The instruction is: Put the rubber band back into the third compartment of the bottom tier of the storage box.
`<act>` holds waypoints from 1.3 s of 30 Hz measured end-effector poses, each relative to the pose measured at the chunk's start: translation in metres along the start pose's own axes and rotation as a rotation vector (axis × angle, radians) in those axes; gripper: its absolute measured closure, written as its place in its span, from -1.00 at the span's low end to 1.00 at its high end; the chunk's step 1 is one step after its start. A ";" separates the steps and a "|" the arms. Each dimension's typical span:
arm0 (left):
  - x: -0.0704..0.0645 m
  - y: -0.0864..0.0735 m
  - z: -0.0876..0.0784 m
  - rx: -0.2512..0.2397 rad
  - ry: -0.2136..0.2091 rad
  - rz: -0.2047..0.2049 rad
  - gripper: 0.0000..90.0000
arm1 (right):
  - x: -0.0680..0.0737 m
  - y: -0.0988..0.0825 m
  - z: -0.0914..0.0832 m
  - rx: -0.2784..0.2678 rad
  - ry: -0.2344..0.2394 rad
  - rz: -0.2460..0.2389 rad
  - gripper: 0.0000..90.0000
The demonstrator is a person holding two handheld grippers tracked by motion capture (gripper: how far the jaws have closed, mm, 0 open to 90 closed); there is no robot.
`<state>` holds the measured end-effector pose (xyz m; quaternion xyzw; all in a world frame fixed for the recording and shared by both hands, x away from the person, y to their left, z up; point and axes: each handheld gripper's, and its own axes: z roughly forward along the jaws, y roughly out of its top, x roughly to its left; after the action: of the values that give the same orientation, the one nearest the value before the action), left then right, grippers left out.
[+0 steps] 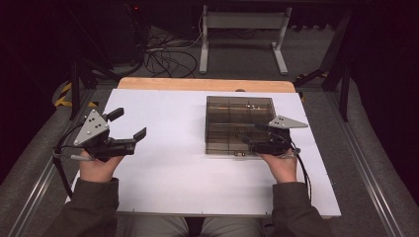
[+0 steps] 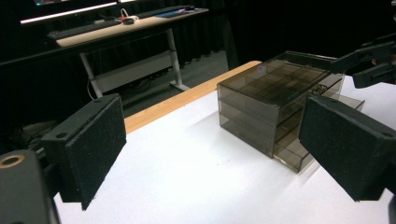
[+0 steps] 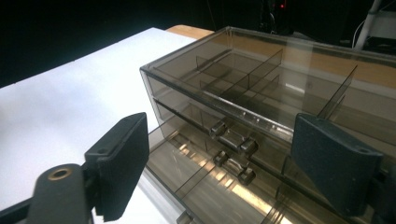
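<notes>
A smoky see-through drawer box [image 1: 239,118] stands on the white sheet, right of the middle. It has stacked drawers with dividers; the lowest drawer [image 3: 205,182] is slid out a little toward the person. My right gripper [image 1: 251,134] is at the box's front right corner, pointing left across the drawer fronts. Its jaws stand open with the small drawer handles [image 3: 233,137] between them, not touched. My left gripper [image 1: 131,123] hovers at the sheet's left side, open and with nothing in it, facing the drawer box [image 2: 275,88]. The right gripper [image 2: 373,60] shows beyond the box.
The white sheet [image 1: 173,168] covers a wooden table whose far edge [image 1: 197,84] shows behind it. On the floor beyond are a desk frame [image 1: 242,29] and loose cables [image 1: 168,54]. Metal rails run along both sides of the table.
</notes>
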<state>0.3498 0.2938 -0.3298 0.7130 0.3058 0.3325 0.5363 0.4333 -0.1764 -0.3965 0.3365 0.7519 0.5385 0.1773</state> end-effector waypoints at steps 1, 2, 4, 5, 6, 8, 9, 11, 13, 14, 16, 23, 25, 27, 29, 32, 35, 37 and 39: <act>0.000 0.000 0.000 0.000 0.000 0.002 -0.81 | 0.000 0.001 0.000 -0.005 0.000 -0.002 -0.57; 0.000 0.000 0.000 0.000 0.001 0.002 -0.81 | 0.000 0.002 0.000 -0.010 0.001 0.003 -0.58; 0.000 0.000 0.000 0.001 0.000 -0.002 -0.81 | 0.000 0.004 -0.001 -0.022 -0.002 0.001 -0.59; 0.000 0.000 0.000 0.001 0.000 -0.003 -0.81 | 0.000 0.005 -0.002 -0.029 -0.002 -0.003 -0.60; 0.000 0.000 0.000 0.001 0.001 -0.003 -0.81 | 0.000 0.006 -0.003 -0.037 -0.003 0.004 -0.60; 0.001 0.000 0.000 0.000 0.003 0.000 -0.81 | -0.001 0.008 -0.005 -0.048 -0.003 0.005 -0.62; 0.001 0.000 0.000 0.000 0.002 -0.001 -0.81 | -0.001 0.009 -0.005 -0.051 -0.004 0.006 -0.62; 0.000 0.000 0.000 0.001 0.003 -0.001 -0.81 | -0.002 0.010 -0.006 -0.057 -0.003 0.005 -0.63; 0.000 -0.001 -0.001 0.003 0.002 -0.003 -0.81 | -0.002 0.011 -0.007 -0.063 -0.004 0.003 -0.64; 0.000 -0.001 -0.001 0.001 0.002 -0.001 -0.81 | -0.002 0.011 -0.008 -0.065 -0.004 0.003 -0.65; 0.001 -0.001 -0.001 0.001 0.002 -0.002 -0.81 | -0.003 0.014 -0.009 -0.074 -0.008 0.004 -0.69; 0.001 -0.001 -0.002 -0.004 0.006 -0.008 -0.81 | 0.001 0.025 -0.016 -0.102 -0.010 -0.010 -0.75; 0.001 -0.001 -0.003 -0.003 0.007 -0.006 -0.81 | 0.003 0.028 -0.017 -0.109 -0.007 -0.013 -0.75; 0.001 -0.001 -0.003 -0.003 0.007 -0.007 -0.81 | 0.004 0.030 -0.018 -0.117 -0.005 -0.020 -0.76; 0.001 -0.001 -0.003 -0.001 0.007 -0.010 -0.81 | 0.004 0.031 -0.019 -0.123 -0.004 -0.023 -0.77; 0.001 -0.001 -0.004 -0.004 0.008 -0.012 -0.81 | 0.004 0.033 -0.022 -0.133 -0.003 -0.023 -0.78; 0.001 -0.001 -0.005 -0.004 0.008 -0.013 -0.81 | 0.005 0.036 -0.025 -0.144 -0.002 -0.024 -0.80; 0.001 -0.001 -0.005 -0.005 0.010 -0.009 -0.81 | 0.005 0.038 -0.026 -0.154 0.000 -0.023 -0.82; 0.001 -0.001 -0.006 -0.003 0.010 -0.011 -0.81 | 0.006 0.040 -0.028 -0.159 0.003 -0.029 -0.84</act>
<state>0.3458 0.2979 -0.3294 0.7088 0.3118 0.3338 0.5376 0.4244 -0.1839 -0.3487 0.3097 0.7119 0.5942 0.2103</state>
